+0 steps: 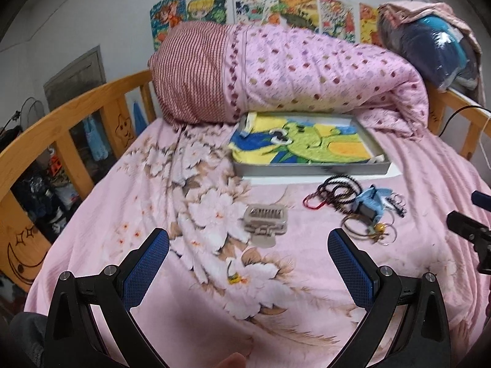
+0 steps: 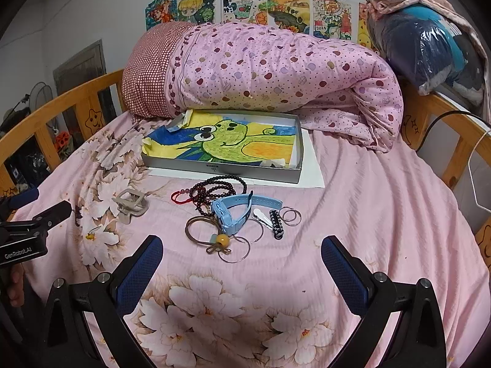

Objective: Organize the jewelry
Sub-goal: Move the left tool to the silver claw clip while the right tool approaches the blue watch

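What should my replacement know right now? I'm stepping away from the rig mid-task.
Left gripper: open, empty, over the bedspread near the beige hair claw.
Right gripper: open, empty, facing the jewelry pile.
Pile on the bed: dark bead necklace, blue watch, brown hair tie, wire hoops, black clip.
The grey tray behind holds only a drawing.
Done: nothing visibly sorted. Left: everything.

Soft, even indoor light; left wrist view motion-blurred, right sharp, both with dark fisheye-curved corners.
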The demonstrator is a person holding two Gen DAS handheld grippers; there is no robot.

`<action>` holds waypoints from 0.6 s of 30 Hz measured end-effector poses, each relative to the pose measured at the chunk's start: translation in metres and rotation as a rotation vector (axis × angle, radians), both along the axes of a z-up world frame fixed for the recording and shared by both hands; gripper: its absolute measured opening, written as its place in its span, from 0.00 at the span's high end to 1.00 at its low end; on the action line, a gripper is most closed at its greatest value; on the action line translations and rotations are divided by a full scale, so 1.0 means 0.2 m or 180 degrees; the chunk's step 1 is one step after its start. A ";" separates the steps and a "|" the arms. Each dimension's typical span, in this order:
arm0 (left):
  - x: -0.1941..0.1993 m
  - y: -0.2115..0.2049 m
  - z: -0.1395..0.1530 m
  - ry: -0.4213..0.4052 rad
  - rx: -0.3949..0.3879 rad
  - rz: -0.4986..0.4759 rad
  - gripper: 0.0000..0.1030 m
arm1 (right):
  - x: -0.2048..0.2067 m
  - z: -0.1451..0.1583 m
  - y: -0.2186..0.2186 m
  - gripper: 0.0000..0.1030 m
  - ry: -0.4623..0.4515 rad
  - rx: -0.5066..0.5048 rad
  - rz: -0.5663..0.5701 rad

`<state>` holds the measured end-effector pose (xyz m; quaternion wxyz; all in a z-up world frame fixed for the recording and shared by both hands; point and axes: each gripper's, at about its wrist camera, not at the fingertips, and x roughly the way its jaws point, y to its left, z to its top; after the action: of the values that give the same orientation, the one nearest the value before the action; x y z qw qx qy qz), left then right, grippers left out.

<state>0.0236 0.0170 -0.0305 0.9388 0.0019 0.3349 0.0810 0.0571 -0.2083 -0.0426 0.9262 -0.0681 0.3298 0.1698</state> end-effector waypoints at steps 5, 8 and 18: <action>0.03 0.04 -0.02 0.0176 -0.0045 0.0099 0.02 | 0.04 -0.01 0.03 0.00 0.0048 -0.0040 0.0020; 0.05 0.07 -0.02 0.0277 -0.0061 0.0148 0.02 | 0.07 -0.02 0.05 0.00 0.0064 -0.0050 0.0035; 0.20 0.23 -0.04 0.0559 -0.0421 -0.0033 0.02 | 0.18 -0.07 0.10 0.00 0.0120 0.0092 0.0324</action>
<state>0.0643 0.0638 -0.0395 0.9043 -0.0513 0.4204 0.0533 0.0933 -0.1876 -0.0561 0.9108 -0.0682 0.3409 0.2226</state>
